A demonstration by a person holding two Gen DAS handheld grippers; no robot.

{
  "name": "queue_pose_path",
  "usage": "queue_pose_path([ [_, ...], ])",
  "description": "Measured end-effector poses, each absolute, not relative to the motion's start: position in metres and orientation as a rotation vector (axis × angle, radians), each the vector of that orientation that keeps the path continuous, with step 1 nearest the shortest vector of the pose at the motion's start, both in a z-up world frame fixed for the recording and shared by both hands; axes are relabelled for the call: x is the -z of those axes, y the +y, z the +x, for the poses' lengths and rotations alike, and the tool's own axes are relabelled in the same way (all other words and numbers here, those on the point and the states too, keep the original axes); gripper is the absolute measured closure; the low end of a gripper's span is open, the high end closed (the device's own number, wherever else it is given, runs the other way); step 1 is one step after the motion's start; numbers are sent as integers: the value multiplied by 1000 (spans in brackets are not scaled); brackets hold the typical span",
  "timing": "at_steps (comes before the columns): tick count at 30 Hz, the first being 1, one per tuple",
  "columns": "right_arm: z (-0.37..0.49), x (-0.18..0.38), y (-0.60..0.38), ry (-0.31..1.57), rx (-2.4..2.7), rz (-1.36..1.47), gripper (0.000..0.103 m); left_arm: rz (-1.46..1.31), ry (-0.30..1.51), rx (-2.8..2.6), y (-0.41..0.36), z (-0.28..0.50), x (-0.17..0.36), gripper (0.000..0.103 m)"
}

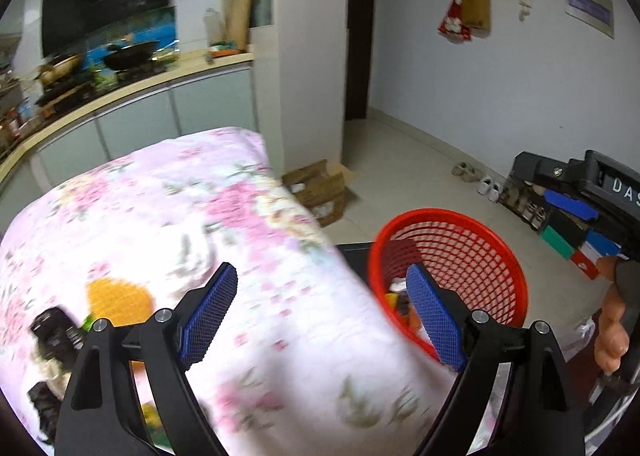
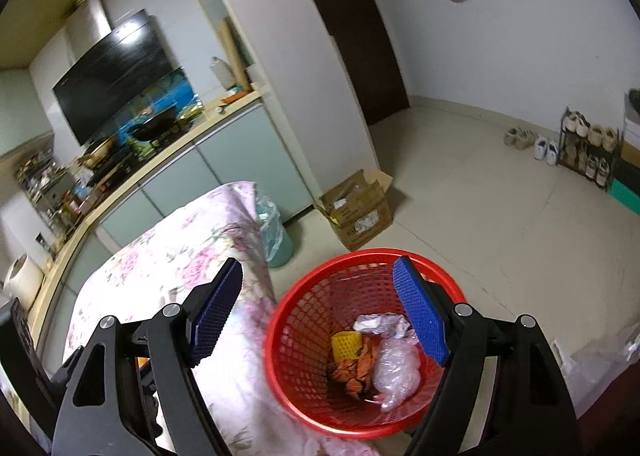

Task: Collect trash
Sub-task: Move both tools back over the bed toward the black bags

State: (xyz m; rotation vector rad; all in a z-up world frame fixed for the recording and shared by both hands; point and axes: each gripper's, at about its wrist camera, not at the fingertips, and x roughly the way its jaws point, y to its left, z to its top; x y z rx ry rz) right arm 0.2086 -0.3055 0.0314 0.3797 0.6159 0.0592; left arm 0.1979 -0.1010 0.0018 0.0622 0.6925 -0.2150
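Trash [image 1: 119, 301] lay far from our basket [image 2: 298, 336]; both grippers' fingers [image 1: 210, 314] apart, empty, risked dropping carried scraps.

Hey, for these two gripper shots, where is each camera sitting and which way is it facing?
Left wrist: on the left gripper, facing down over the floral cloth toward the kitchen counter; open blue pads show, plus the other hand at right.
Right wrist: on the right gripper, tilted down into the red basket holding trash; open pads show.
Shared: basket, cloth, cardboard box, counter.
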Motion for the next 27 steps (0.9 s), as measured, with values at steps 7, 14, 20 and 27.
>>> queue_pose_path([
  [7, 194, -40, -274, 588, -126, 330, 22, 81, 666, 131, -56, 168, -6, 20],
  [14, 186, -37, -235, 619, -213, 278, 21, 40, 674, 59, -1, 145, -13, 20],
  [20, 179, -35, -209, 637, -265, 260, 21, -21, 681, -24, 58, 131, -24, 20],
  [27, 170, -29, -186, 661, -308, 233, 21, -118, 688, -90, 118, 115, -23, 20],
])
